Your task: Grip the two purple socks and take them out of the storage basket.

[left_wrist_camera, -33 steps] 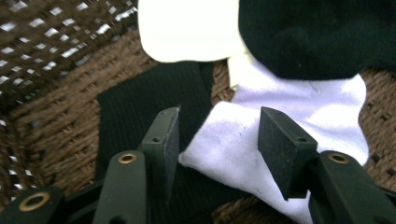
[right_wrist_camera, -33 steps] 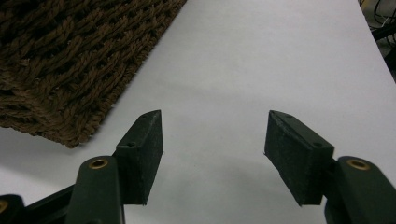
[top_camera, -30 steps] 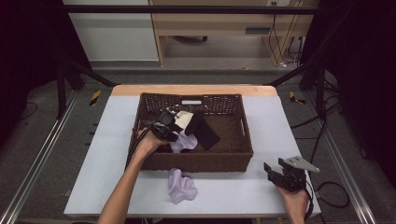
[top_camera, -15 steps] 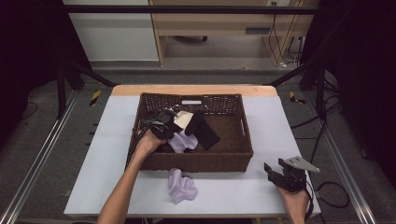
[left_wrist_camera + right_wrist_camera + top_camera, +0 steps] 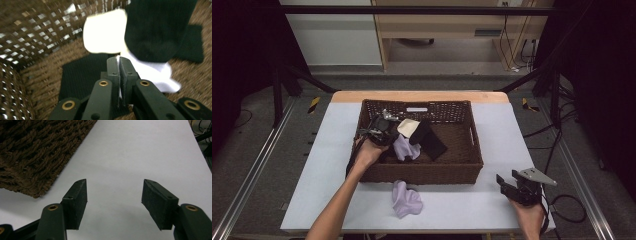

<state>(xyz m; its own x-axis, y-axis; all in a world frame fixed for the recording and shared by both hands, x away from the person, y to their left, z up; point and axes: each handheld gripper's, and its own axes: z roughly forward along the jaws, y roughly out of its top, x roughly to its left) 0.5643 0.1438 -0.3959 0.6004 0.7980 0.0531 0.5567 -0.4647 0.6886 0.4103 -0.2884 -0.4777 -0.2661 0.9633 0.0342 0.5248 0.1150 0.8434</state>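
The pale lilac cloth (image 5: pixel 404 148) in the basket is where your left hand-held gripper (image 5: pixel 379 131) is working: in the left gripper view its jaws are clenched together with a thin edge of that pale cloth (image 5: pixel 152 72) pinched between them. From that camera the cloth looks white and runs off to the right over the basket floor. Just above the jaw tips sits a cream piece (image 5: pixel 105 31), and a dark garment (image 5: pixel 160 27) overlaps it on the right; another dark ribbed cloth (image 5: pixel 82 75) lies flat under the jaws.

From the high view, your left hand (image 5: pixel 368 152) reaches over the near left wall of the woven brown basket (image 5: pixel 472 150), which stands in the middle of the table (image 5: pixel 327 150). The cream piece (image 5: pixel 408 127) and the black cloth (image 5: pixel 429 141) lie together in the left half of the basket, touching the lilac one.

A second lilac cloth (image 5: pixel 406 198) lies crumpled on the table just in front of the basket's near wall.

Your right hand-held gripper (image 5: pixel 511 184) rests near the table's front right corner, well apart from the basket, with its jaws spread wide and nothing between them. In the right gripper view it faces bare table (image 5: pixel 140 155), with the basket's corner (image 5: pixel 37 152) at upper left.
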